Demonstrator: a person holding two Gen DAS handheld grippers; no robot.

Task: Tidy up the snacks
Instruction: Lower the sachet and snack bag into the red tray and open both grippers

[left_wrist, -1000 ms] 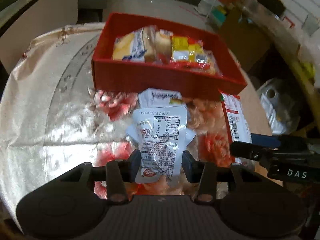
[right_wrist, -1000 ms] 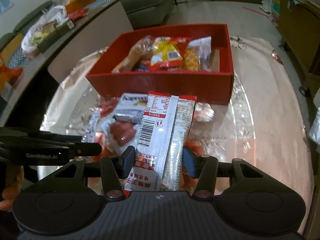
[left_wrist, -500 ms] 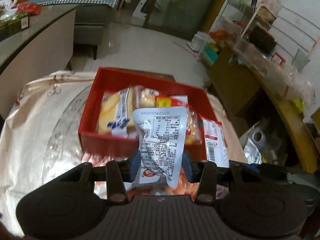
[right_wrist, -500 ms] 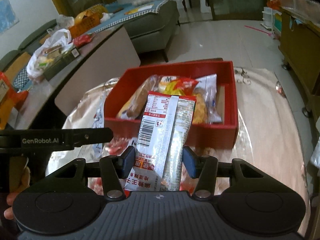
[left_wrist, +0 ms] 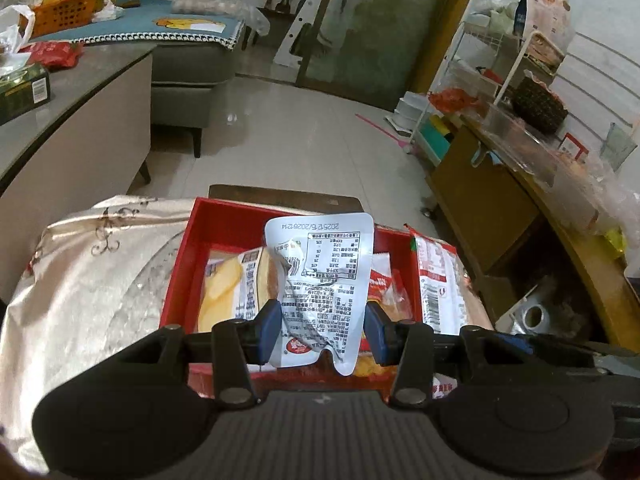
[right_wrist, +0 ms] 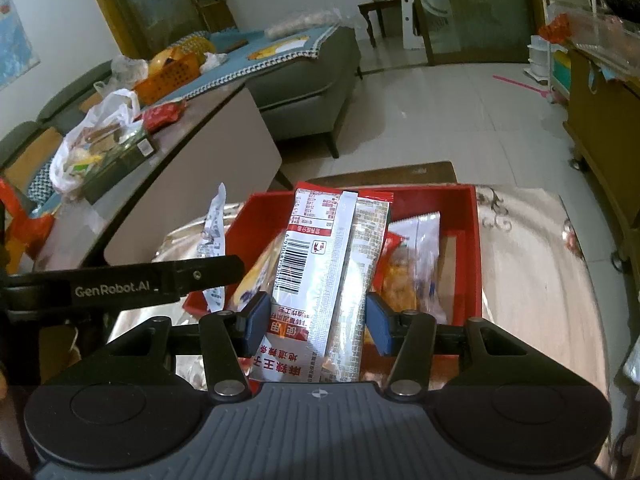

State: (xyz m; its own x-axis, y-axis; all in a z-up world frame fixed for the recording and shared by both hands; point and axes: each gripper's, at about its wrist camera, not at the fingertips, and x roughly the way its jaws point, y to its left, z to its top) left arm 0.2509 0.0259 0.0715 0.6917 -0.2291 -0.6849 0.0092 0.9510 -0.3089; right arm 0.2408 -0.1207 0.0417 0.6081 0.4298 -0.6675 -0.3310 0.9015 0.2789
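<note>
The left tool is closed on a white pouch, its blue pads pressing the pouch's lower sides so that the printed back stands upright over the near part of the red box. The right tool is likewise clamped on a long red-and-silver packet, barcode side up, which rises in front of the same red box. From the right wrist view the left tool shows as a black arm lettered "GenRobot.AI", crossing the box's near left corner with the white pouch seen edge-on. From the left wrist view the red-and-silver packet stands at the box's right wall.

Inside the box lie a yellow bread pack toward its left and red and orange snack bags toward its right. The box sits on a surface covered with a shiny patterned cloth. Beyond the box is tiled floor, and farther back, to the box's left, a grey sofa.
</note>
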